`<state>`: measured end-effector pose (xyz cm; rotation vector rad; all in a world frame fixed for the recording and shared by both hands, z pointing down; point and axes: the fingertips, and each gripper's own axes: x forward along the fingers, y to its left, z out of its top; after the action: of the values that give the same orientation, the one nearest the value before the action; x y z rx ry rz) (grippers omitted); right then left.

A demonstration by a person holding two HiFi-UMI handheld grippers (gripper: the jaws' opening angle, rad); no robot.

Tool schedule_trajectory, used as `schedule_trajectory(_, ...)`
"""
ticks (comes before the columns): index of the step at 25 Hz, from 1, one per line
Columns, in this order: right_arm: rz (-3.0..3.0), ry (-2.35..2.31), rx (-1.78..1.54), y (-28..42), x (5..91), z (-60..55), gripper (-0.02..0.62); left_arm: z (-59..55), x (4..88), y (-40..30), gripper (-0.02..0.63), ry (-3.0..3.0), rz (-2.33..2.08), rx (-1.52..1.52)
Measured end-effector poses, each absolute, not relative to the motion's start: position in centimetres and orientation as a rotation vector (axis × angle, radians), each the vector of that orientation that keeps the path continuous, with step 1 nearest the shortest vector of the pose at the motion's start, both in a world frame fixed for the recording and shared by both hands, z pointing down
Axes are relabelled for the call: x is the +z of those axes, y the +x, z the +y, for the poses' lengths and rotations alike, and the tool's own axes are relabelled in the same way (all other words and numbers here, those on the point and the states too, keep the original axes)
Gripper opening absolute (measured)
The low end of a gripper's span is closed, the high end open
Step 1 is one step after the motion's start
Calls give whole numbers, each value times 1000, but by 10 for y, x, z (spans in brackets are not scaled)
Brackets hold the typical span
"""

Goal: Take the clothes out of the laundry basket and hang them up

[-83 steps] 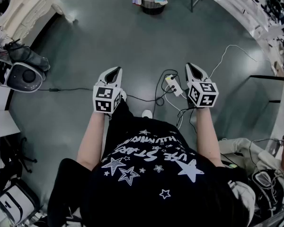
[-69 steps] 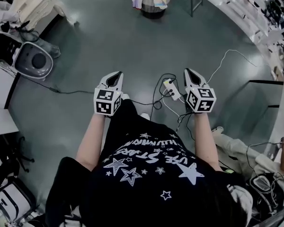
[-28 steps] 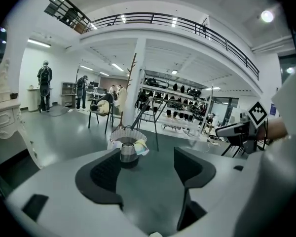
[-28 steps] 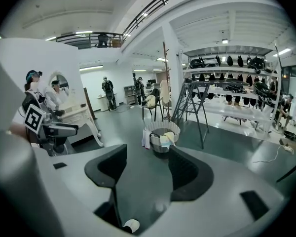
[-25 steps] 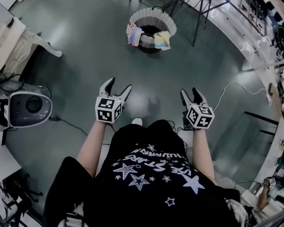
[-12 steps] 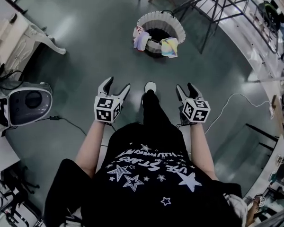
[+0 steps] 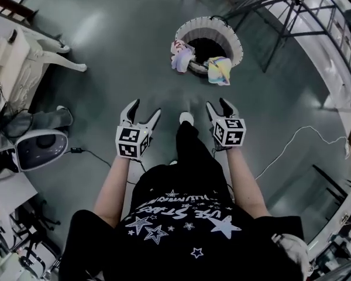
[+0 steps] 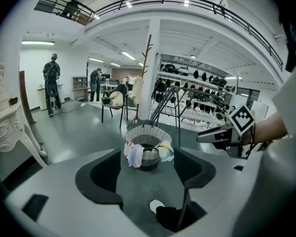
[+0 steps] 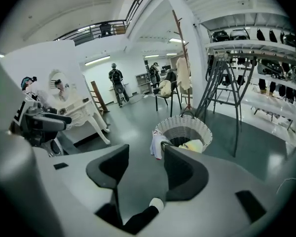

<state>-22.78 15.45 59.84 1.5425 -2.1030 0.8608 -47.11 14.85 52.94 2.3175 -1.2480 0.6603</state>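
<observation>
Laundry basket [image 7: 234,40] on floor [image 7: 123,51], clothes [image 7: 220,70] draped over rim.
Left gripper [image 7: 146,107] jaws apart, empty; right gripper [image 7: 217,103] apart, just closing slightly, empty.

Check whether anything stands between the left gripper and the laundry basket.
Nothing visible does. Only bare floor lies between the open left gripper and the laundry basket. The person's shoe is on the floor nearer the gripper, to the side of that path.

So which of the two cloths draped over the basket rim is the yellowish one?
The right-hand cloth as the head view shows it, yellow with pastel patches; the left-hand cloth is pale lilac-white.
</observation>
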Motion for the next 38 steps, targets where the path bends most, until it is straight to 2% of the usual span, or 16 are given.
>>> schedule_trajectory(8,-2091,1367,927,-246,668,83,213,77,586,-448,337,2211,-1224,733)
schedule_trajectory(16,-2061,1237,994,-280,751,49,202,36,649,-461,337,2149,-1253,731)
schedule_trajectory(22,-1975,1304,1114,-299,836,18,181,9,730,-471,337,2131,-1148,738)
schedule_trajectory(38,-1722,1471,1088,-344,1033,-51,181,-69,893,-518,337,2184,-996,810)
